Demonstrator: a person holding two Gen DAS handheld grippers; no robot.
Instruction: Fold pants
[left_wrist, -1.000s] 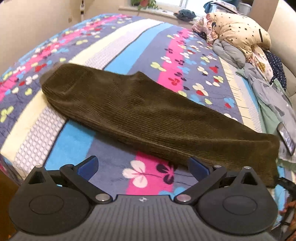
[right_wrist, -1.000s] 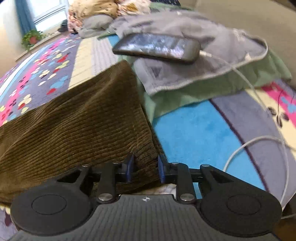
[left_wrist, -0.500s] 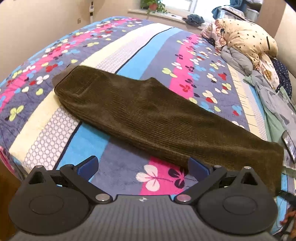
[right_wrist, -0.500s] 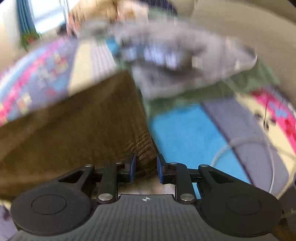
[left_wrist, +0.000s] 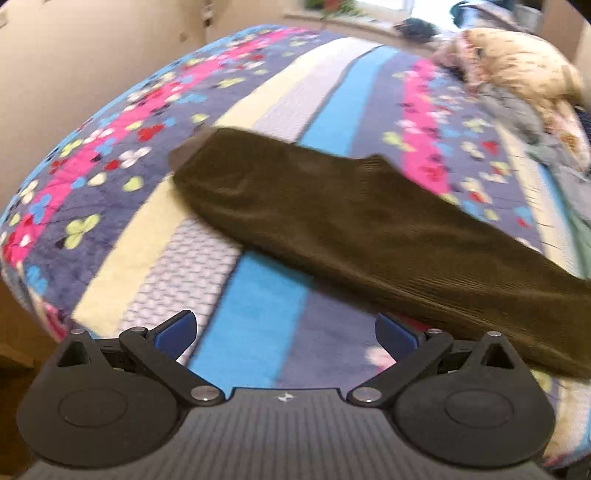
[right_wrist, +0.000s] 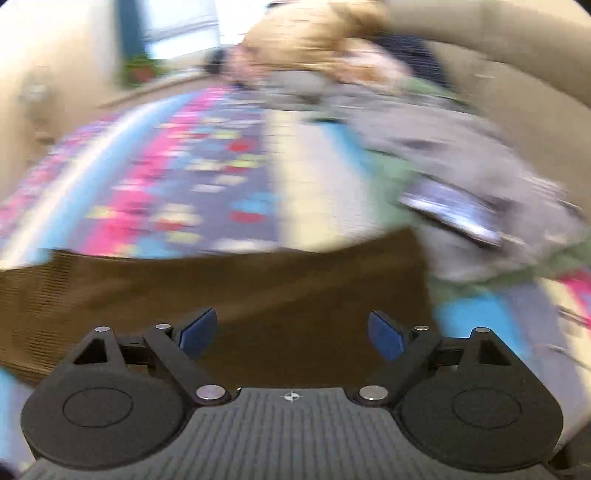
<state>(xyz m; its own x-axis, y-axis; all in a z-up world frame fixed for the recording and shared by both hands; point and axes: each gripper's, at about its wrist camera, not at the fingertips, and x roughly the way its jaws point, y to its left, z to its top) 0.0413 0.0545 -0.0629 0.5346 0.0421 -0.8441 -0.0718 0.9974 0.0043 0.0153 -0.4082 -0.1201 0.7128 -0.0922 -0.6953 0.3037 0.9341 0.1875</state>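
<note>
The pants lie lengthwise across the bed; right gripper, fingers just spread and empty, hovers over one end; left gripper, fingers spread, sits beside them

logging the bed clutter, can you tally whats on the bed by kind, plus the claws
Pants: 1, brown corduroy pants
Phones: 1, phone lying on the heap
Loose clothing and bedding: 1 heap, too blurred to split
Claws: 2, left claw and right claw, both open
Total: 5
</note>
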